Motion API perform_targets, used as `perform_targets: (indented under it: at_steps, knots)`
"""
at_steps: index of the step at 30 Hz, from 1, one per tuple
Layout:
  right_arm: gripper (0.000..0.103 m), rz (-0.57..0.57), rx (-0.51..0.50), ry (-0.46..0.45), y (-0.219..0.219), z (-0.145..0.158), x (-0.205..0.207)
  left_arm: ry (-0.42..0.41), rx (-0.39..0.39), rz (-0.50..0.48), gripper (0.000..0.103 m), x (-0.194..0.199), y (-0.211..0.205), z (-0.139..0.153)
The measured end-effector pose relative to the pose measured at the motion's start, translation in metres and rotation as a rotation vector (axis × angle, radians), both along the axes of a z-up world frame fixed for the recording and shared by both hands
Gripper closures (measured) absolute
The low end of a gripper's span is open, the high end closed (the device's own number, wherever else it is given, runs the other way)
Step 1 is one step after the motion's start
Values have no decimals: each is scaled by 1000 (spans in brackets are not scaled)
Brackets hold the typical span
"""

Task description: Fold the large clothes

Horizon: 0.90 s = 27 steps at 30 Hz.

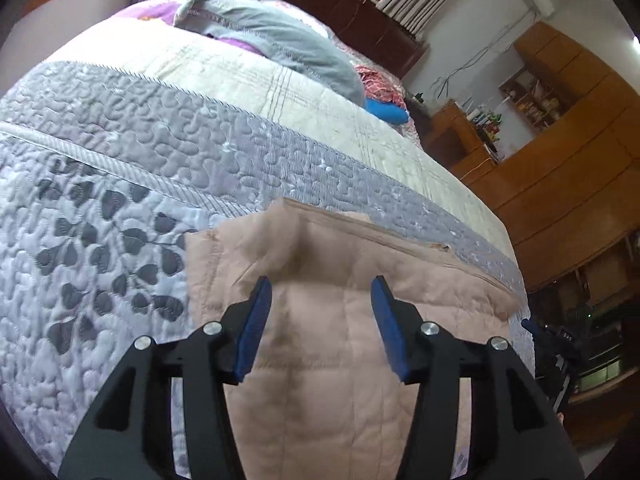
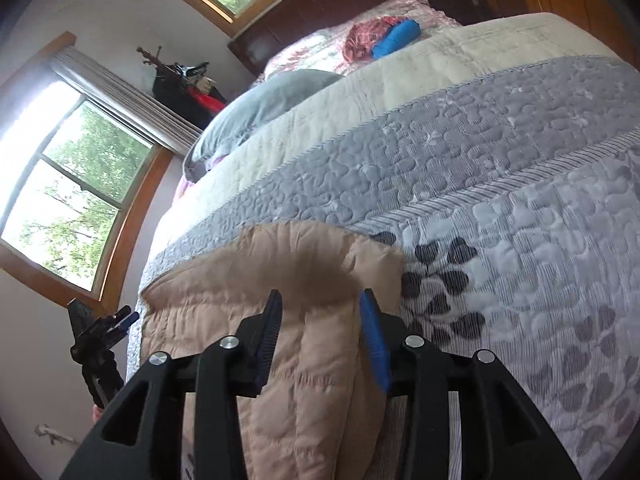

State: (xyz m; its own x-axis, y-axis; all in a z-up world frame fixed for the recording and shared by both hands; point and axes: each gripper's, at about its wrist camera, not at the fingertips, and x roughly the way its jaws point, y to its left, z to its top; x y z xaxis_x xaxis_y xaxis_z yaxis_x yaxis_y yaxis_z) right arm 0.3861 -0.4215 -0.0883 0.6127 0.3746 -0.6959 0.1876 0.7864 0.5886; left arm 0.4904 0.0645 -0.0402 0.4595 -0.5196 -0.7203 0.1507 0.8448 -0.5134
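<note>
My left gripper (image 1: 320,286) and right gripper (image 2: 320,300) both stand with jaws parted, pads clear of the beige quilted jacket (image 1: 340,320) that lies folded beneath them at the near edge of the grey leaf-patterned bedspread (image 1: 120,240).

Bed (image 1: 280,92) covered by a quilted bedspread (image 1: 120,280), its near part pale with dark leaf print, then a grey band, then a cream panel toward the head; grey pillow (image 1: 280,36) lay at the head end near one side edge, over a purple cloth (image 1: 156,12); red patterned fabric (image 2: 368,36) and blue roll (image 2: 396,38) lay touching near the opposite side edge; dark wooden headboard (image 1: 352,8) stood behind; wooden cabinets (image 1: 560,152) beside the bed; wood-framed window (image 2: 68,192) with pleated curtain (image 2: 120,96); coat stand (image 2: 180,80) hung with dark items.
</note>
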Motion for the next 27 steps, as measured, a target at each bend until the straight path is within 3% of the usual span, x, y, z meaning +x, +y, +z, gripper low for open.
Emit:
perform_targets:
  at_steps: [5, 11, 13, 17, 18, 20, 22, 27]
  knots:
    - [62, 50, -53, 4, 23, -1, -34, -16, 129, -8, 47, -41, 11, -5]
    - [62, 92, -78, 64, 53, -27, -45, -3, 188, -32, 44, -68, 5, -32]
    - [62, 85, -95, 86, 57, -33, -44, 8, 178, -35, 50, -69, 0, -41]
    - [89, 66, -116, 96, 61, -34, -38, -28, 247, -5, 75, -71, -12, -41]
    - [92, 67, -111, 87, 62, -31, -37, -36, 257, 6, 83, -71, -13, -39]
    - [93, 53, -116, 55, 59, -22, -36, -64, 236, 37, 89, -71, -10, -31]
    - [93, 42, -120, 39, 57, -17, -36, -88, 200, 57, 90, -69, -3, -26]
    - [93, 33, -86, 99, 52, -41, -27, -45, 268, 45, 91, -57, -7, -53]
